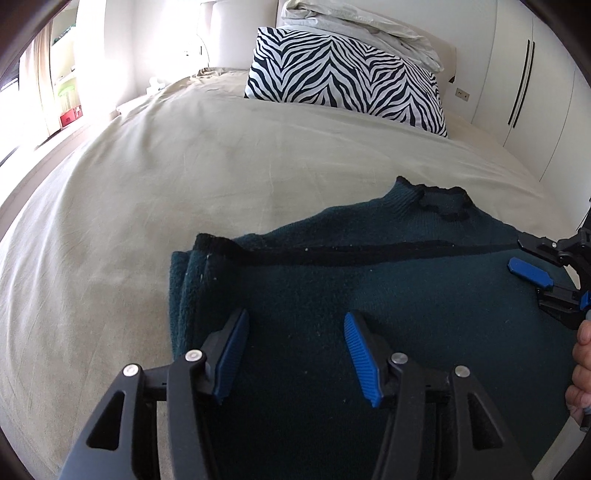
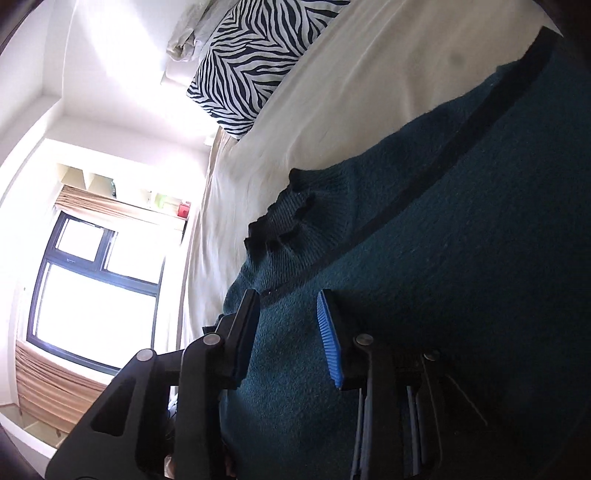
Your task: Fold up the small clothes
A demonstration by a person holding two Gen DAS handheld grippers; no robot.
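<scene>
A dark teal knitted sweater (image 1: 369, 288) with black trim lies on the beige bed sheet (image 1: 166, 177), its left side folded over and its collar (image 1: 439, 199) pointing up the bed. My left gripper (image 1: 295, 317) hovers over the sweater's near left part, open, with only the flat fabric showing between its blue pads. My right gripper (image 1: 515, 253) reaches in from the right edge over the sweater's right side, with a person's hand (image 1: 581, 354) behind it. In the right wrist view, rolled sideways, the right gripper (image 2: 288, 299) stands narrowly open over the sweater (image 2: 443, 258), near the collar (image 2: 280, 229).
A zebra-striped pillow (image 1: 343, 77) and a crumpled white duvet (image 1: 354, 22) lie at the head of the bed. White wardrobe doors (image 1: 524, 81) stand on the right. A window (image 2: 96, 288) with a beige curtain and shelves is beyond the bed's left side.
</scene>
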